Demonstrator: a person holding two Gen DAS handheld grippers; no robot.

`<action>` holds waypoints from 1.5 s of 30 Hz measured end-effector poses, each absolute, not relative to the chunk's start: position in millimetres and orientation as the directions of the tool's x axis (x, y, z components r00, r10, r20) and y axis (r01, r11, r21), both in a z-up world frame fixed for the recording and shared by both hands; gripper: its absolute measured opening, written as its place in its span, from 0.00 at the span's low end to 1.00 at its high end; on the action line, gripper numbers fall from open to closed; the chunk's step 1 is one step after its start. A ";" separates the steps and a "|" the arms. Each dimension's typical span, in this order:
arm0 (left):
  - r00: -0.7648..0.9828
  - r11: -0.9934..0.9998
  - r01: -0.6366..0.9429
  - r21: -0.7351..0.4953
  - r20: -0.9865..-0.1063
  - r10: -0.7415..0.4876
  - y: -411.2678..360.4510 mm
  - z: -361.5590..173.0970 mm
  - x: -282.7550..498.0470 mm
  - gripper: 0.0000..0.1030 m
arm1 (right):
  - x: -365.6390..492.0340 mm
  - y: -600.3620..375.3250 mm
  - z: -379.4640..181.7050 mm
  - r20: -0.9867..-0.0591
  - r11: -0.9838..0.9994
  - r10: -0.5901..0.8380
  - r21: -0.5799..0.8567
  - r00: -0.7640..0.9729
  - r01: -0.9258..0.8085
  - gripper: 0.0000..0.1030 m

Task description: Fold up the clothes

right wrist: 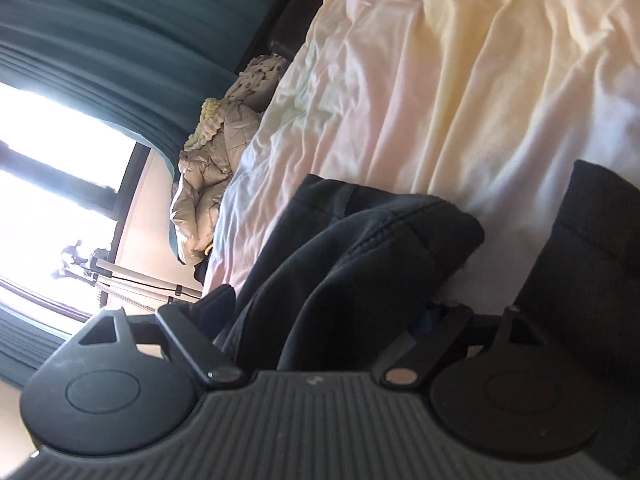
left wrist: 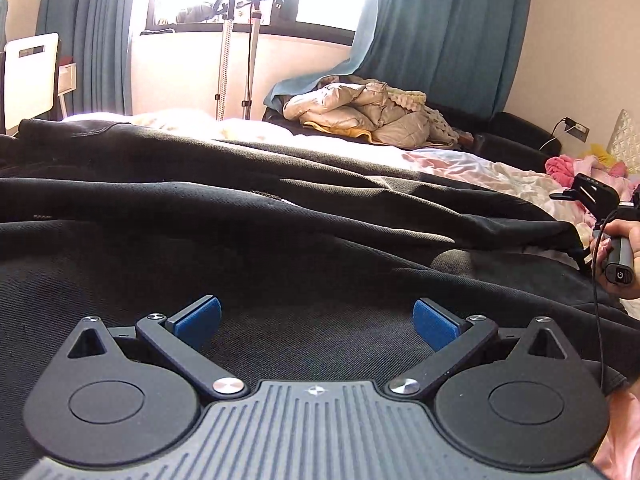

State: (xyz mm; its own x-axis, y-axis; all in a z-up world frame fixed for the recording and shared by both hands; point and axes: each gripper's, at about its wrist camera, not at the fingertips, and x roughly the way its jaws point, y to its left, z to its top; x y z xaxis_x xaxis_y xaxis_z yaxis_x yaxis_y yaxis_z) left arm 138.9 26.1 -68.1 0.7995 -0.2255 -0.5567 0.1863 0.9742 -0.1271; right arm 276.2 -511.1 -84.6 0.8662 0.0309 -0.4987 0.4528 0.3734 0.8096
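Mid-fold: the black garment (left wrist: 280, 216) sprawls across the bed (left wrist: 460, 164), filling the frame's middle. Left hand-held gripper (left wrist: 316, 322) released above it; right hand-held gripper (right wrist: 320, 320) spread around a bunched fold, pads unclamped. Next: clamp, carry over

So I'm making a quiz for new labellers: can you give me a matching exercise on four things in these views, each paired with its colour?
Things:
1. garment spread on the bed
2. curtains
3. pads of the left hand-held gripper
4. puffy jacket by the window

Colours:
A. beige
B. bright blue
C. black
D. teal

Pairs: 1-C, 2-D, 3-B, 4-A
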 end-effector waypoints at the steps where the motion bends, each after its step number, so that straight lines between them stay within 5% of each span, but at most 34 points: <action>1: 0.798 0.975 0.185 -0.126 -0.559 -0.224 26.0 -69.2 140.3 1.00 | 280.5 -512.4 -89.5 -0.505 0.373 0.020 0.804 0.863 0.462 0.81; 6: 0.789 0.975 0.182 -0.125 -0.574 -0.221 23.4 -76.9 146.7 1.00 | 305.2 -508.2 -73.9 -0.542 0.452 -0.084 0.727 0.836 0.517 0.18; 14: 0.798 0.969 0.195 -0.152 -0.551 -0.246 25.6 -77.3 144.8 1.00 | 307.9 -516.4 1.4 -0.297 0.629 -0.205 0.691 0.933 0.358 0.14; 20: 0.802 0.971 0.191 -0.143 -0.547 -0.239 24.3 -76.4 142.6 1.00 | 267.9 -543.3 -82.0 -0.535 0.588 -0.225 0.592 0.814 0.551 0.09; 22: 0.806 0.972 0.189 -0.142 -0.543 -0.236 24.5 -75.3 141.5 1.00 | 255.4 -541.8 -99.0 -0.551 0.581 -0.218 0.591 0.806 0.560 0.09; 29: 0.823 0.977 0.176 -0.119 -0.527 -0.213 22.8 -68.0 138.9 1.00 | 245.6 -528.3 -64.6 -0.631 0.660 -0.231 0.458 0.741 0.596 0.22; 45: 0.861 0.987 0.155 -0.047 -0.483 -0.158 26.6 -59.8 102.2 1.00 | 123.0 -416.0 59.3 -0.553 0.884 -0.185 0.267 0.812 0.383 0.22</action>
